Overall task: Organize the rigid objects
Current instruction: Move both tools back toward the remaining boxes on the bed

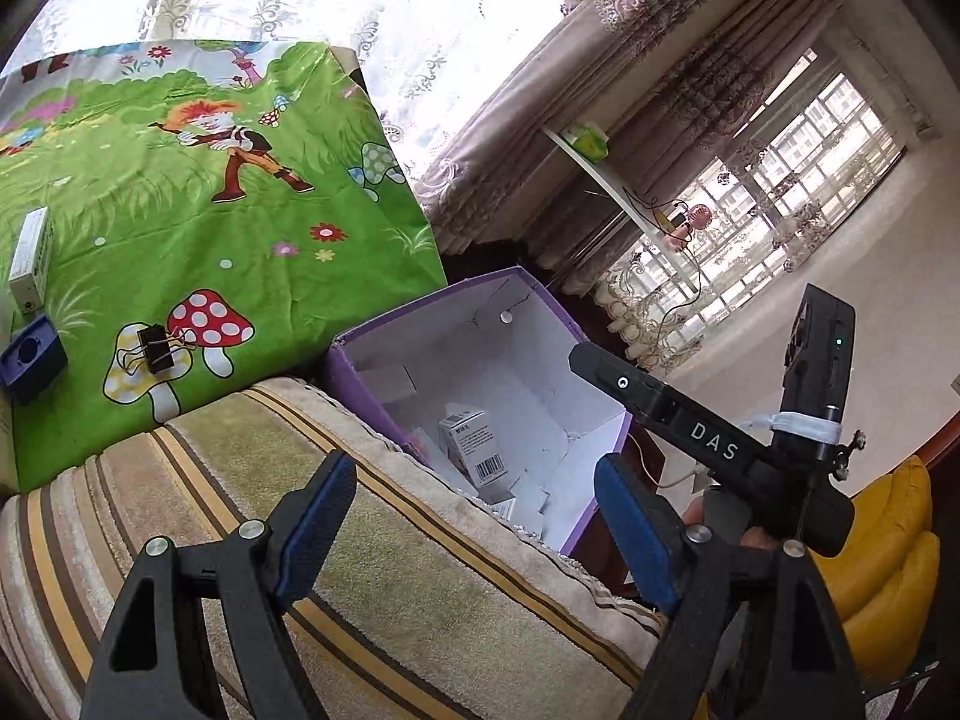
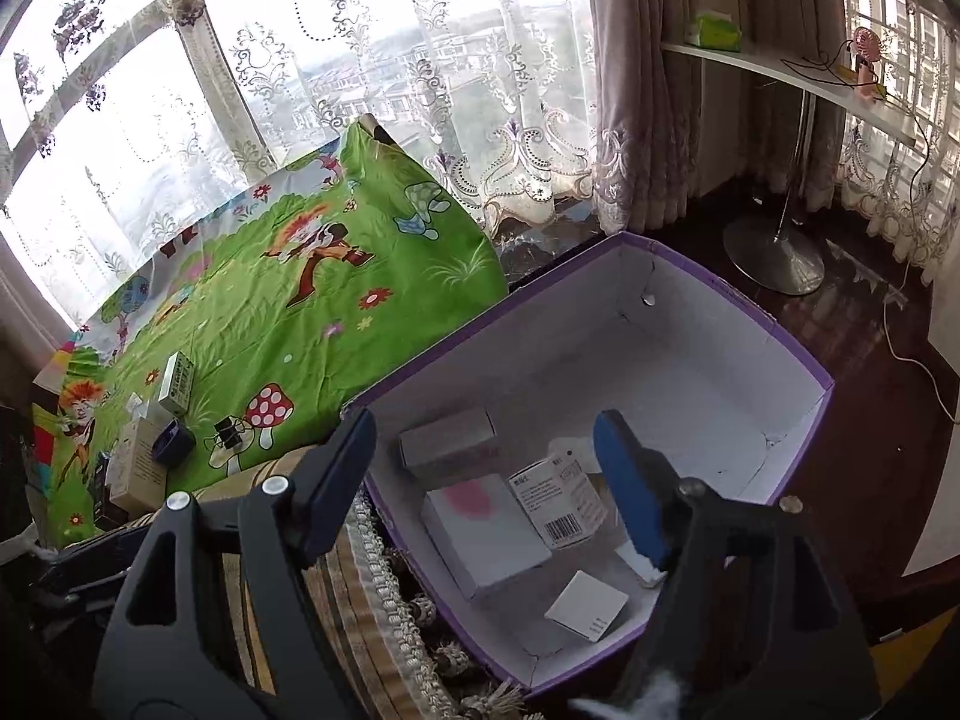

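Observation:
A purple box with a white inside (image 2: 798,360) (image 1: 543,300) stands beside the striped cushion. It holds several small cartons: a barcode carton (image 2: 558,501) (image 1: 474,444), a white box with a pink mark (image 2: 480,528), a grey carton (image 2: 447,441) and a white card (image 2: 588,603). My right gripper (image 2: 486,480) is open and empty over the box. My left gripper (image 1: 474,531) is open and empty over the cushion edge and box rim. On the green cartoon cloth lie a black binder clip (image 1: 157,348) (image 2: 227,432), a dark blue small case (image 1: 30,360) (image 2: 173,441) and a white carton (image 1: 29,264) (image 2: 178,389).
The striped cushion (image 1: 372,570) lies between the cloth (image 1: 180,210) and the box. The right gripper's body (image 1: 720,444) shows in the left wrist view. A white side table (image 2: 792,84), lace curtains and dark floor lie beyond. More cartons (image 2: 138,468) sit at the cloth's left edge.

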A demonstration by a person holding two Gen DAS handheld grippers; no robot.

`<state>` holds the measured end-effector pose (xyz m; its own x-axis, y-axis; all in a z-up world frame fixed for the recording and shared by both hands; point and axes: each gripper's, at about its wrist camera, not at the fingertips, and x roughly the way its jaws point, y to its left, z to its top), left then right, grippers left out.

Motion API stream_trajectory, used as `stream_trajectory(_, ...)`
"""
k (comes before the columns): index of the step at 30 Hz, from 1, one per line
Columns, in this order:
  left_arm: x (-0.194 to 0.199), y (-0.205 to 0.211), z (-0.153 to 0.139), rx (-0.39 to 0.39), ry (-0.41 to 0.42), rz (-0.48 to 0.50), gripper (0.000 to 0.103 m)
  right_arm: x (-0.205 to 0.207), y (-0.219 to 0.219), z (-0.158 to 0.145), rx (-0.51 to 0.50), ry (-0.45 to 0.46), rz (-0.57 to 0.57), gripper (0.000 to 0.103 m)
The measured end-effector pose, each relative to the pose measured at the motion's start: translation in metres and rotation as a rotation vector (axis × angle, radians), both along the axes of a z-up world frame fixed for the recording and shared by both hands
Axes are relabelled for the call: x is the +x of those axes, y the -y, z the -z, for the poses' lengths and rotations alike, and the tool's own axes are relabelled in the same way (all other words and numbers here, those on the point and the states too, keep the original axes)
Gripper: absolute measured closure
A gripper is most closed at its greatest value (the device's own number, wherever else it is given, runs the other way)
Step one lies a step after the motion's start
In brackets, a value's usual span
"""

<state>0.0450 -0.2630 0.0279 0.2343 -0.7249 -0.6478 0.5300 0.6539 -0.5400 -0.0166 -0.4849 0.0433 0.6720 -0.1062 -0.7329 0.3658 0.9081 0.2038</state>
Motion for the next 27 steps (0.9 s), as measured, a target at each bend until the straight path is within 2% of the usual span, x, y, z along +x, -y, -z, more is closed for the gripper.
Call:
stream_trajectory(5, 0.007, -0.021, -0.009, 0.032, 0.08, -0.071, 0.02, 0.007, -0.027, -0.007, -0.054, 0.001, -0.069, 0.025)
stream_trajectory(9, 0.012, -0.04, -0.017, 0.073, 0.133, -0.125, 0.02, 0.013, -0.046, -0.011, -0.061, 0.006, -0.131, 0.025)
stream_trajectory(12, 0.02, -0.06, -0.022, 0.167, 0.196, -0.216, 0.02, 0.015, -0.056, -0.011, -0.038, 0.01, -0.17, 0.025)
stream_trajectory(18, 0.044, -0.128, -0.028, 0.346, 0.303, -0.43, 0.02, 0.021, -0.069, -0.002, -0.008, -0.029, -0.205, 0.025)
stream_trajectory(20, 0.053, -0.154, -0.028, 0.384, 0.301, -0.491, 0.02, 0.023, -0.074, 0.001, -0.005, -0.039, -0.217, 0.025)
stream_trajectory(23, 0.062, -0.194, -0.024, 0.379, 0.257, -0.55, 0.02, 0.027, -0.082, 0.003, -0.009, -0.053, -0.234, 0.025)
stream_trajectory(27, 0.067, -0.236, -0.016, 0.419, 0.234, -0.608, 0.02, 0.032, -0.096, 0.006, -0.014, -0.068, -0.268, 0.025)
